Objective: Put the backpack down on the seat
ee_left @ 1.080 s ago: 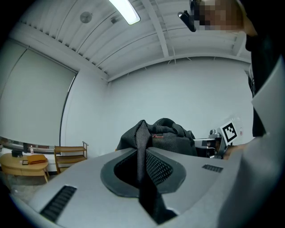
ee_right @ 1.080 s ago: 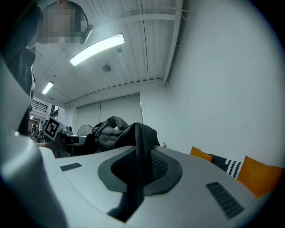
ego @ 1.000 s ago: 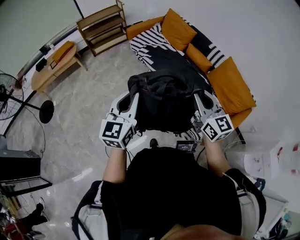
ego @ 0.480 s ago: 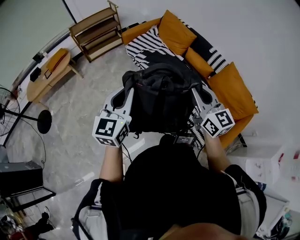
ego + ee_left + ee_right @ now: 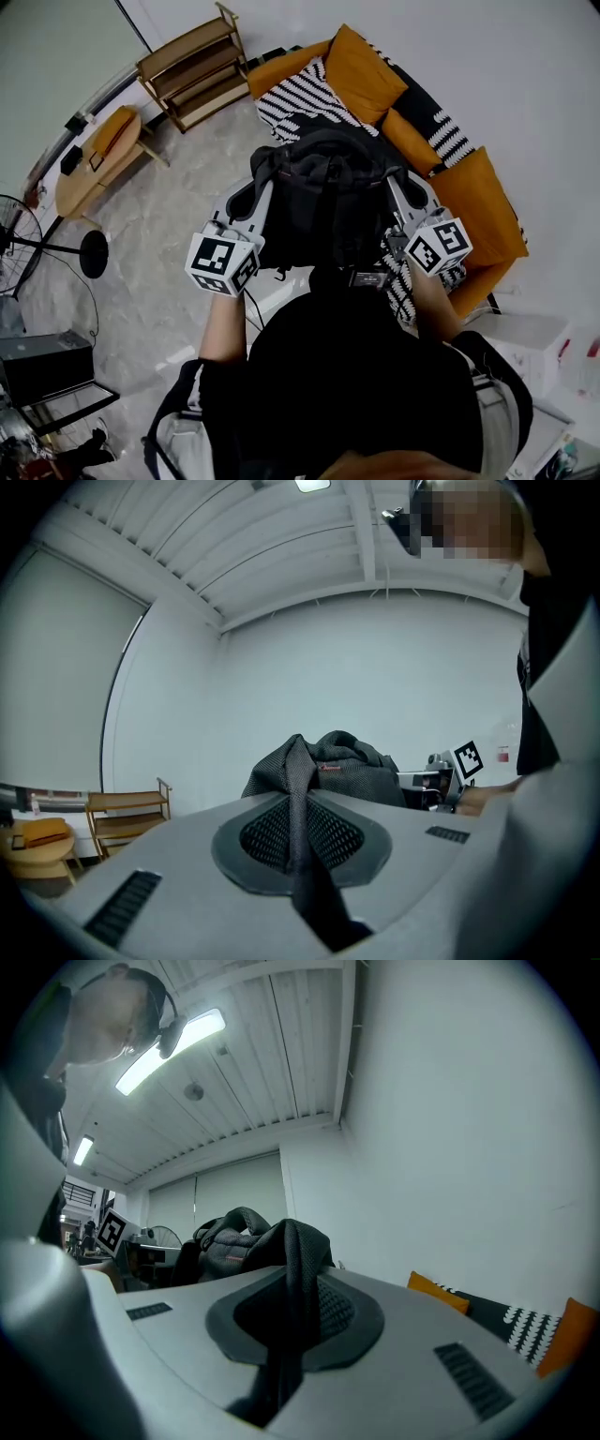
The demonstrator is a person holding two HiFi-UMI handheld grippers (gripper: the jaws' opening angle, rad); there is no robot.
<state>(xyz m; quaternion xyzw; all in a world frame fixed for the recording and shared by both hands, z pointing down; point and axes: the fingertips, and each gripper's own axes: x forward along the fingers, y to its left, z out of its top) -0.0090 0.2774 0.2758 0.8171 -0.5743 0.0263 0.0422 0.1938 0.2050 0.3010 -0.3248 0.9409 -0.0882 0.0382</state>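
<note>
A black backpack (image 5: 328, 192) hangs in the air between my two grippers, in front of the person and above the near end of the orange sofa (image 5: 469, 187). My left gripper (image 5: 261, 184) is shut on a fold of the bag's black fabric (image 5: 298, 789) at its left side. My right gripper (image 5: 392, 183) is shut on a black mesh strap (image 5: 298, 1279) at its right side. The sofa seat carries a black-and-white striped throw (image 5: 309, 94) and orange cushions (image 5: 364, 61). The bag hides the seat part right under it.
A wooden low shelf (image 5: 192, 66) stands against the far wall left of the sofa. A round wooden side table (image 5: 94, 159) and a standing fan (image 5: 37, 248) are at the left on the marble floor. White boxes (image 5: 534, 342) sit at the right.
The view has shifted a little and the sofa now lies closer under the bag. Both grippers keep their hold, with the backpack still lifted between them.
</note>
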